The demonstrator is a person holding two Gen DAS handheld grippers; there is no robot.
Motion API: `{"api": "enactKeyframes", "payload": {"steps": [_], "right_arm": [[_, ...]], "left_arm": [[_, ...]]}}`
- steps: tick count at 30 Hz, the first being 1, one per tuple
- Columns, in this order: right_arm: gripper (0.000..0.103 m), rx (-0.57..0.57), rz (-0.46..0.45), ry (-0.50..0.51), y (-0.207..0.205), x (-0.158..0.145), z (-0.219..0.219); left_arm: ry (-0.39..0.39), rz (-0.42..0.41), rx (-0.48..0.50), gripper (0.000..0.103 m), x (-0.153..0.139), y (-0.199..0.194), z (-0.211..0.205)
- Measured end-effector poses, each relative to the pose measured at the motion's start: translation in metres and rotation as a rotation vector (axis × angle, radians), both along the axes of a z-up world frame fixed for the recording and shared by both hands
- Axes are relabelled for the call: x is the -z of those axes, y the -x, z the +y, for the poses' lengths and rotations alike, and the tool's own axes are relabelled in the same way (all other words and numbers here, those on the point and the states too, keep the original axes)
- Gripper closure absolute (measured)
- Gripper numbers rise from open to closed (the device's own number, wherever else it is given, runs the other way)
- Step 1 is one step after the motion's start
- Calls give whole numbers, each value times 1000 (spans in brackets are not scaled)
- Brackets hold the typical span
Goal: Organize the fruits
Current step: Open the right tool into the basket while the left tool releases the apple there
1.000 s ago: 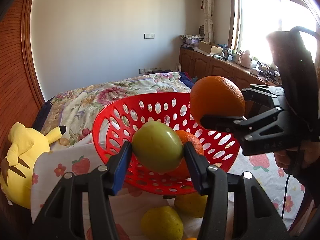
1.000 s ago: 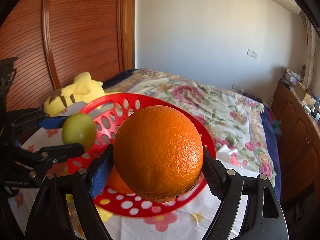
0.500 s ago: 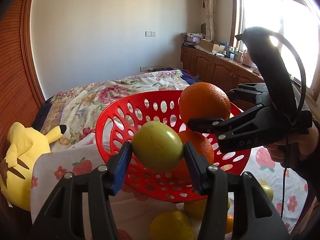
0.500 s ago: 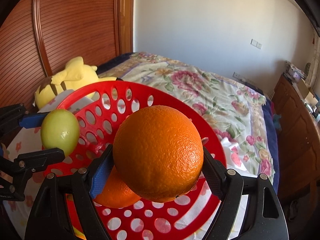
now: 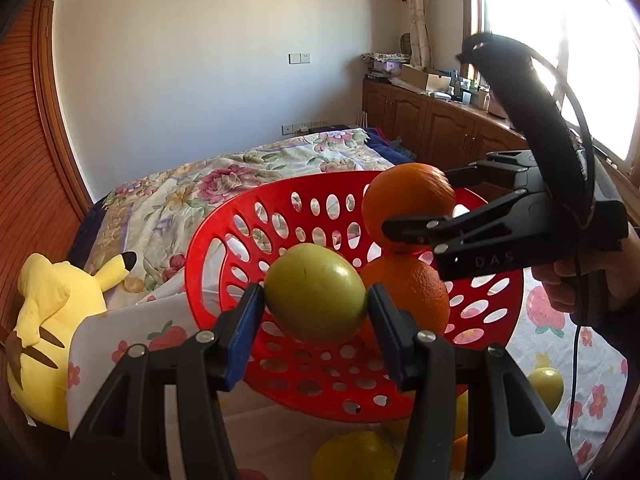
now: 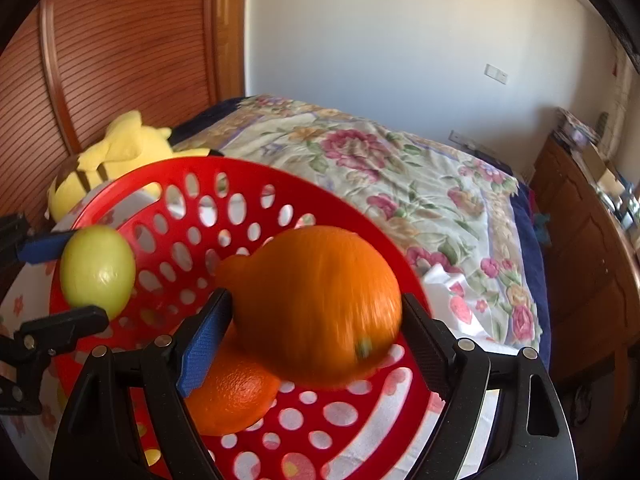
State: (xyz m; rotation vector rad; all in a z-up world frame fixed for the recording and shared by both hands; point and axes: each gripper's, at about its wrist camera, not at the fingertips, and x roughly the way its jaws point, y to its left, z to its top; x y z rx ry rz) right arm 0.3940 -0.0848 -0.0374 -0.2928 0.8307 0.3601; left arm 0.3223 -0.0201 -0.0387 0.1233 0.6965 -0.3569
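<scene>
A red perforated basket (image 5: 240,248) (image 6: 316,208) sits on a fruit-print cloth and holds one orange (image 5: 404,292) (image 6: 236,400). My left gripper (image 5: 316,308) is shut on a green fruit (image 5: 316,292) (image 6: 98,272) over the basket's near rim. My right gripper (image 6: 316,320) (image 5: 416,208) is over the basket with its jaws spread. A second orange (image 6: 320,304) (image 5: 404,208) is blurred between its fingers, with a gap on the left side, dropping free.
Loose green and yellow fruits lie on the cloth beside the basket (image 5: 546,386) (image 5: 356,456). A yellow plush toy (image 5: 52,320) (image 6: 116,156) lies at the left. A floral bedspread (image 5: 224,184) lies behind, wooden cabinets (image 5: 432,120) at the right.
Both grippers moved further over the basket. My right gripper's jaws opened and the orange it held is slipping down out of them. The left still holds the green fruit.
</scene>
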Motion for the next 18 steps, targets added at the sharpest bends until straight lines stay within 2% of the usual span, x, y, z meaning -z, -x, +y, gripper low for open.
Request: {"api": "enactKeyframes", "payload": {"steps": [3, 10, 18], "right_arm": [[18, -26, -17, -33, 5, -6, -2], [19, -69, -63, -21, 23, -14, 8], [18, -63, -75, -73, 45, -16, 0]], "left_arm": [[-5, -3, 2, 51, 0, -2, -2], [-10, -13, -5, 51, -2, -3, -3], [34, -30, -33, 51, -2, 17, 11]]}}
